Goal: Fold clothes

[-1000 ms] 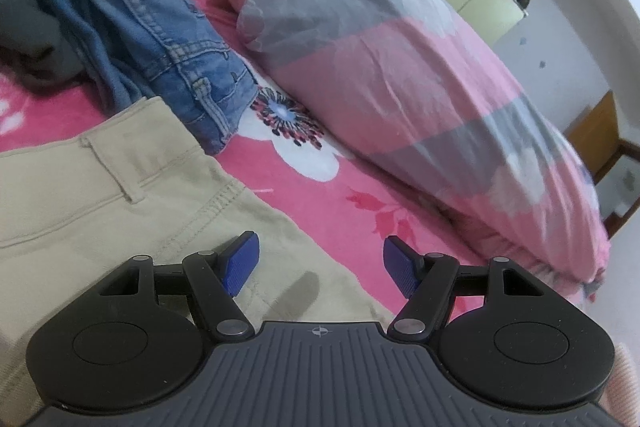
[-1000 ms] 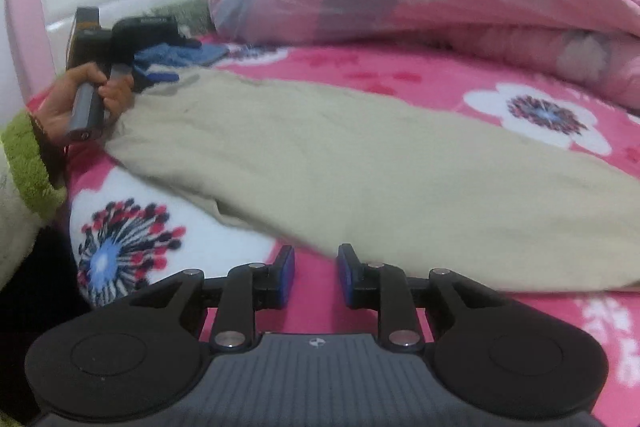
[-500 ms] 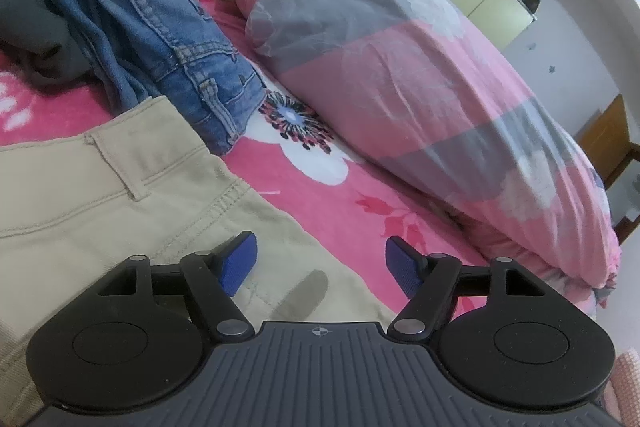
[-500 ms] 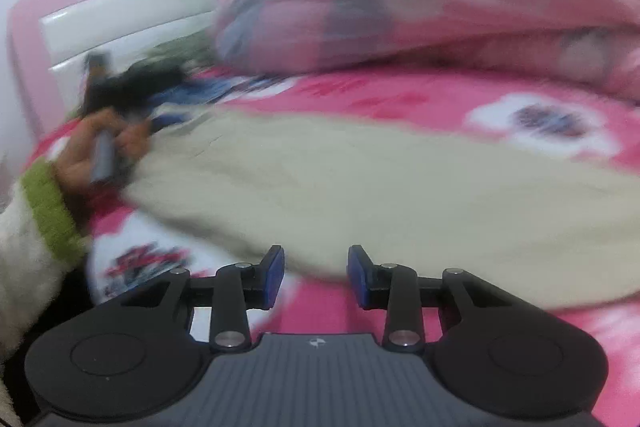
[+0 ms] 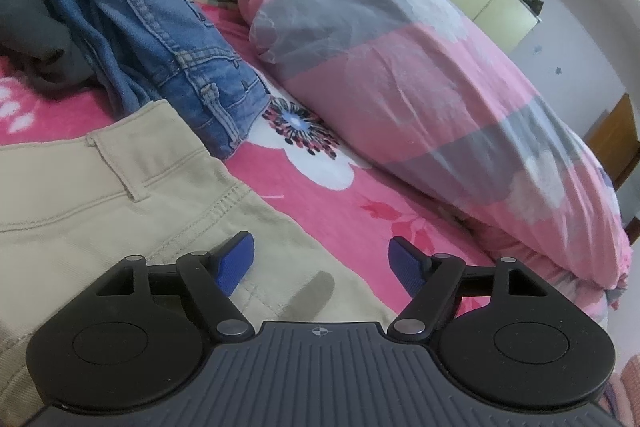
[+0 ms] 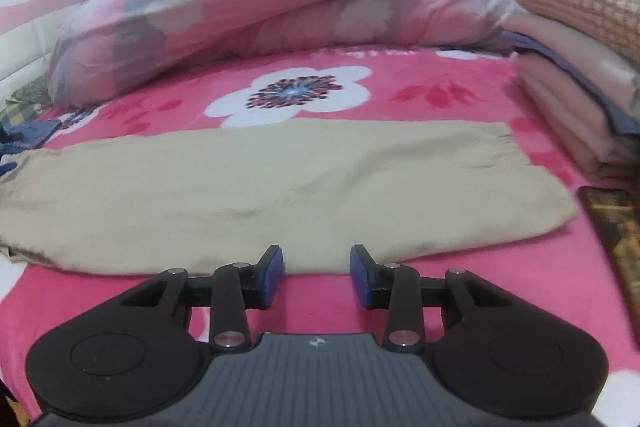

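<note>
Flat, beige trousers (image 6: 280,183) span pink bedspread (image 6: 400,83).

Soft even indoor light, faint shadows, fisheye bending at edges, right view slightly blurred

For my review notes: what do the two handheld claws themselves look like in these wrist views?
Both look alike. The left claw and right claw each have blue ribbed pads on black linkage arms with silver pivot pins, two round black discs at the sides, and a grey ridged body with a small crosshair mark. No cables, hands or sleeves show.
</note>
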